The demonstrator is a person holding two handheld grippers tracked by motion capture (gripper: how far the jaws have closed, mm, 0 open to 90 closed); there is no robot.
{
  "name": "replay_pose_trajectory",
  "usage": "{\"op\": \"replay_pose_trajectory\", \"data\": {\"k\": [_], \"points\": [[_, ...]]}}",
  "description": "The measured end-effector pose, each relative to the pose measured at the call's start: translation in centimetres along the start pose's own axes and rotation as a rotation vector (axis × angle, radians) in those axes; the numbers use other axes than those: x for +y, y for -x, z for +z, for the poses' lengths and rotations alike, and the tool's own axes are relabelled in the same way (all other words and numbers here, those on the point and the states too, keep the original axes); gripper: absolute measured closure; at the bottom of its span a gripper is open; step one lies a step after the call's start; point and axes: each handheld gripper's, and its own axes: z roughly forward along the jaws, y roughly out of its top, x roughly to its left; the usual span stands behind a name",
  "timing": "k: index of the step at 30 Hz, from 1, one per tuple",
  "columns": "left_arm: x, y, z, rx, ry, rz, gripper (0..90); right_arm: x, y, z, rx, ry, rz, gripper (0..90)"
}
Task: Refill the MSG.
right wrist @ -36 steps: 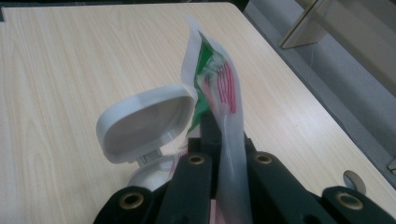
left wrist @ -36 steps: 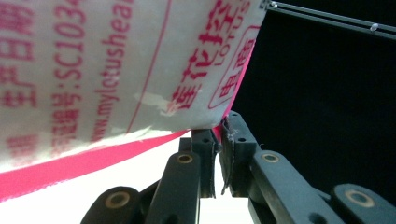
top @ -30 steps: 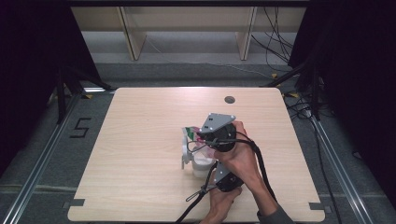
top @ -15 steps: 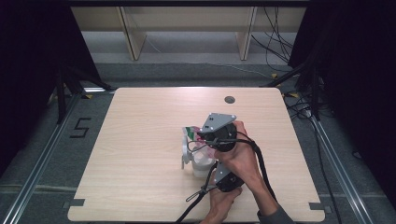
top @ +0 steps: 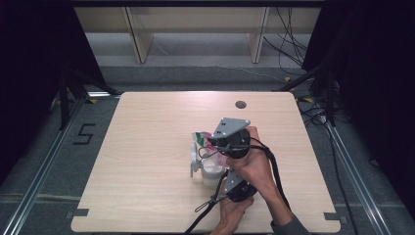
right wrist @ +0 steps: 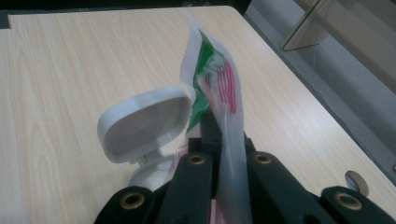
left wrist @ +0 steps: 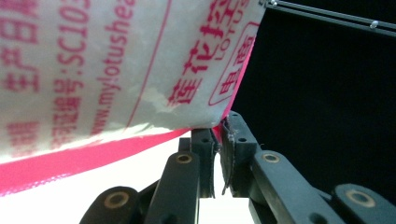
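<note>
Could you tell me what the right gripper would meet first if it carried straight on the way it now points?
The right gripper is shut on the plastic packet. Straight ahead, the open white lid of the container stands just left of its line, so it would likely brush that first; beyond lies bare table. Depth is uncertain.

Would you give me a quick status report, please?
Both grippers shut on packet. White container beneath, lid open. Table otherwise bare.

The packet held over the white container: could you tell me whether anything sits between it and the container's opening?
Nothing visible does. The packet is pinched in both hand-held grippers, right and left, and the container has its hinged lid flipped open, standing beside the packet.
</note>
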Motion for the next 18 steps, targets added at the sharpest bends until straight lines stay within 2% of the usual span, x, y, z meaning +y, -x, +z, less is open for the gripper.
{"op": "replay_pose_trajectory", "data": {"k": [1, 2, 3, 4, 6, 7, 10, 12, 14, 16, 17, 18], "points": [[0.0, 0.4, 0.3, -0.018, 0.045, -0.052, 83.3, 0.0, 0.0, -0.1, -0.004, 0.0, 0.014, 90.0], [-0.1, 0.5, 0.4, -0.02, 0.056, -0.063, 83.3, -0.1, 0.1, -0.1, 0.005, 0.003, 0.009, 90.0], [0.0, 0.6, 0.1, 0.006, 0.025, -0.058, 83.3, -0.1, 0.2, -0.2, 0.004, 0.012, 0.004, 90.0], [0.1, 0.1, -0.3, 0.02, -0.033, 0.008, 83.1, -0.1, 0.2, -0.3, 0.008, 0.011, 0.016, 90.0], [0.0, 0.1, -0.3, 0.017, -0.024, 0.006, 82.9, -0.2, 0.3, -0.5, 0.003, 0.024, 0.028, 90.0], [-0.2, 0.1, -0.2, 0.0, 0.0, 0.001, 82.7, -0.2, 0.3, -0.6, 0.001, 0.027, 0.027, 90.0], [-0.2, 0.2, -0.6, 0.02, -0.033, 0.013, 82.5, -0.4, 0.4, -0.8, 0.011, 0.035, 0.03, 90.0], [-0.4, 0.1, -0.5, 0.015, -0.019, 0.009, 82.2, -0.5, 0.6, -0.9, 0.01, 0.045, 0.031, 90.0], [-0.5, 0.1, -0.8, 0.025, -0.037, 0.016, 81.7, -0.6, 0.7, -1.0, 0.01, 0.05, 0.028, 90.0], [-0.7, 0.1, -0.9, 0.014, -0.029, 0.015, 81.5, -0.7, 0.8, -1.2, 0.019, 0.057, 0.036, 90.0], [-0.7, 0.1, -1.1, 0.027, -0.047, 0.021, 81.4, -0.8, 0.9, -1.3, 0.017, 0.065, 0.038, 90.0], [-0.8, 0.0, -1.2, 0.024, -0.051, 0.029, 81.3, -0.9, 0.9, -1.4, 0.019, 0.069, 0.048, 90.0]]}}
